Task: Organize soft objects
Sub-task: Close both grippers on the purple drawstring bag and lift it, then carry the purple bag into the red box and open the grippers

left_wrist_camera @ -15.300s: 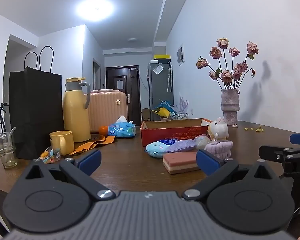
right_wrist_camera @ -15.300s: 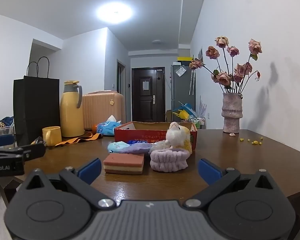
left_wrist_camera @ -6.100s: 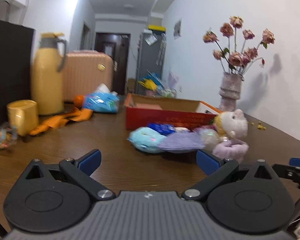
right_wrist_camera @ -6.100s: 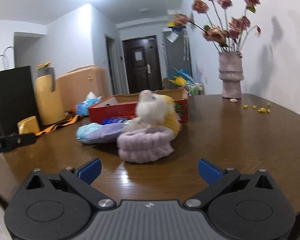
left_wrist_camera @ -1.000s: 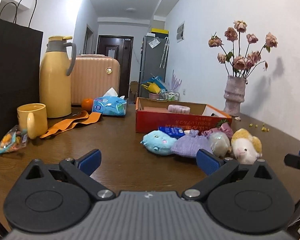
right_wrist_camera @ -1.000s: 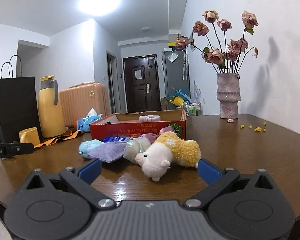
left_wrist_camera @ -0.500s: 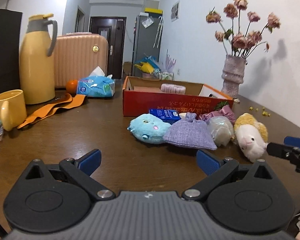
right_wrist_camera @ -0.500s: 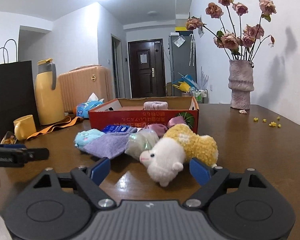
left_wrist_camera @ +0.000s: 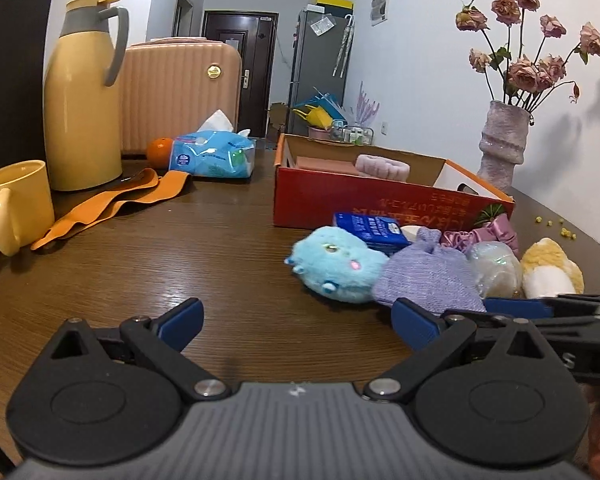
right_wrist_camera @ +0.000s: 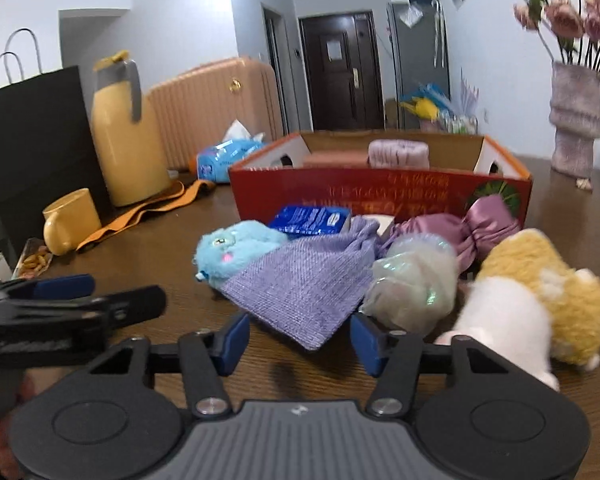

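Far left on tabletop (right_wrist_camera: 172, 256): yellow mug (right_wrist_camera: 73, 221), orange cloth (right_wrist_camera: 140, 212), thermos (right_wrist_camera: 126, 132) — not part of the job, leave alone. Left claw (left_wrist_camera: 296, 320) spread wide, nothing btwn pads, hovering short of pile. Centre: blue plush (right_wrist_camera: 236, 250) w/ purple knit pouch (right_wrist_camera: 300, 280) draped against it, near corner of pouch pointing at right claw (right_wrist_camera: 298, 338). Right claw closing, now narrow, pouch corner lying just btwn the blue pads; pads not visibly pressing cloth yet. Behind pile: red box (right_wrist_camera: 380, 188), pink roll (right_wrist_camera: 398, 152) already inside. Right of pouch: iridescent ball (right_wrist_camera: 414, 282), satin scrunchie (right_wrist_camera: 460, 228), lamb plush (right_wrist_camera: 536, 304), all touching in one heap.

Likely step: pinch pouch, carry to box. To do well: push in a bit deeper so pads bite more than thin edge, else knit slips out. Lift straight up first so blue plush & ball don't drag along. Keep left claw clear or use to hold plush down. Clear box wall before letting go.
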`<state>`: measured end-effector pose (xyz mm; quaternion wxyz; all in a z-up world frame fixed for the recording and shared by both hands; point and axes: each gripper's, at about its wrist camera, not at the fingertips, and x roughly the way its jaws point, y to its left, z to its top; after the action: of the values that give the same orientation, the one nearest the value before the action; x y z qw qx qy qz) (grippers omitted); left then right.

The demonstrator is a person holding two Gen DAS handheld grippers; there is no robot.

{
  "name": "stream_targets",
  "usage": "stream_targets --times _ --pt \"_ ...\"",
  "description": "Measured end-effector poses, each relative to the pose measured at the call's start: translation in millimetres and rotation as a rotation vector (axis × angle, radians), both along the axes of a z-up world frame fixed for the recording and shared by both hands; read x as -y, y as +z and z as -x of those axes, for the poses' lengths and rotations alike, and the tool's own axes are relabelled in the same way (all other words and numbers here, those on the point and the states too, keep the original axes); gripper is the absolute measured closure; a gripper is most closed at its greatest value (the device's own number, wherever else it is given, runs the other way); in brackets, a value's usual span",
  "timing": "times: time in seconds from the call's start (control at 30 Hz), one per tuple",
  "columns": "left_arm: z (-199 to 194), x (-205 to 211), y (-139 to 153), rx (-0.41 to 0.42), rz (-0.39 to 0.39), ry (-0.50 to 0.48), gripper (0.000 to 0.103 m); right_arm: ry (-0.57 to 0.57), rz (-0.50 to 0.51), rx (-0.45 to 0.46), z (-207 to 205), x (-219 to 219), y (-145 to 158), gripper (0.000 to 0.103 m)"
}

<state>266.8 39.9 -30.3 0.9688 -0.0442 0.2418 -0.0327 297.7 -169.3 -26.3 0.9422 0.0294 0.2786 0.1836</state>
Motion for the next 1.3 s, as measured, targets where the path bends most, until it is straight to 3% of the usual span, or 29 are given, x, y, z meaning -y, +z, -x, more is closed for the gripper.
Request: stream_targets --times 0.03,0.07,0.1,0.33,0.47,0.5,0.67,0.77,0.87,1.0,1.07,1.13,1.17,1.23,1.3 --pt "0 -2 0 -0.001 0.0 0.002 0.001 -0.005 0.006 -0.005 -2 -2 -2 0.068" --pt "1 -3 0 -0.001 0.002 0.006 0.001 -0.011 0.01 -0.01 -4 -3 -3 0.083" --pt "2 -5 0 -0.001 0.005 0.008 0.001 -0.011 -0.002 -0.014 -6 -3 -3 0.088" --pt "18 -16 5 0.002 0.049 0.021 0.001 0.065 -0.03 -0.023 28 -7 0 0.092" --pt "31 -26 8 0.013 0.052 0.04 0.0 0.297 -0.058 -0.029 80 -25 6 0.056" --pt "33 -28 9 0.009 0.051 0.055 0.0 0.337 -0.077 -0.018 93 -25 7 0.053" --pt "54 -34 11 0.023 0.055 0.077 0.0 0.233 -0.077 0.049 112 -4 21 0.052" --pt "61 -32 6 0.001 0.092 0.036 0.001 0.141 -0.093 0.031 101 15 21 0.049" --pt "61 -30 0 -0.026 0.15 -0.043 0.01 0.109 -0.112 0.007 88 17 14 0.049" --pt "49 -29 -13 -0.108 0.233 -0.122 0.037 0.08 -0.161 -0.034 65 7 0 0.05" --pt "48 -29 -18 -0.124 0.256 -0.131 0.044 0.071 -0.177 -0.048 56 1 -4 0.051" --pt "48 -31 -19 -0.121 0.259 -0.141 0.056 0.069 -0.187 -0.057 48 -3 -8 0.057" --pt "49 -32 -19 -0.119 0.255 -0.141 0.058 0.063 -0.169 -0.065 45 -5 -10 0.067" --pt "51 -33 -18 -0.113 0.258 -0.146 0.076 0.053 -0.14 -0.067 44 -9 -13 0.07" --pt "51 -34 -18 -0.112 0.267 -0.144 0.086 0.044 -0.145 -0.068 43 -6 -15 0.072"
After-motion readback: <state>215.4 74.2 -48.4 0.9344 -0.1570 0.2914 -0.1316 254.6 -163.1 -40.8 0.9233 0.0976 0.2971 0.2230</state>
